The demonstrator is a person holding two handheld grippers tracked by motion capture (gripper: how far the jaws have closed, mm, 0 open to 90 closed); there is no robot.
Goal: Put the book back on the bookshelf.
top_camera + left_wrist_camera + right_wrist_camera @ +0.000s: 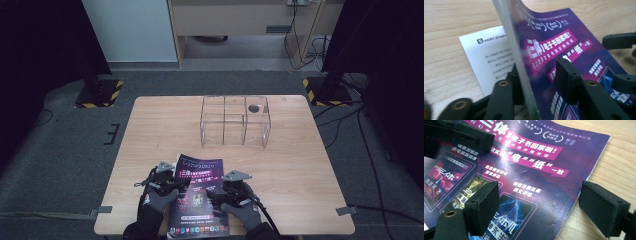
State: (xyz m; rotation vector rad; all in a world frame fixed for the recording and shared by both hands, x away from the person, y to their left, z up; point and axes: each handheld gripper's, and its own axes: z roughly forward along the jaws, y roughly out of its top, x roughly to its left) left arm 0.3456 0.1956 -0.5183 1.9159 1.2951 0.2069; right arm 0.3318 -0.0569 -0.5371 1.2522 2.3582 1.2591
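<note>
A magazine with a purple cover [200,195] lies at the table's near edge between both gloved hands. My left gripper [167,182] is at its left side. In the left gripper view the cover and some pages [554,45] stand up on edge between the jaws of that gripper [537,75]; they lean on the left jaw, the right pad [566,75] stands clear, and the jaws look open. My right gripper [222,192] is open at the magazine's right edge [584,182]. One pad [484,205] hovers over the cover and the other [601,207] over bare wood.
A white printed sheet [489,57] lies under the lifted pages. A clear acrylic box with compartments [235,120] stands at the far middle of the wooden table [300,175]. Two black jaws at the right edge of the left gripper view [619,41] belong to the other gripper.
</note>
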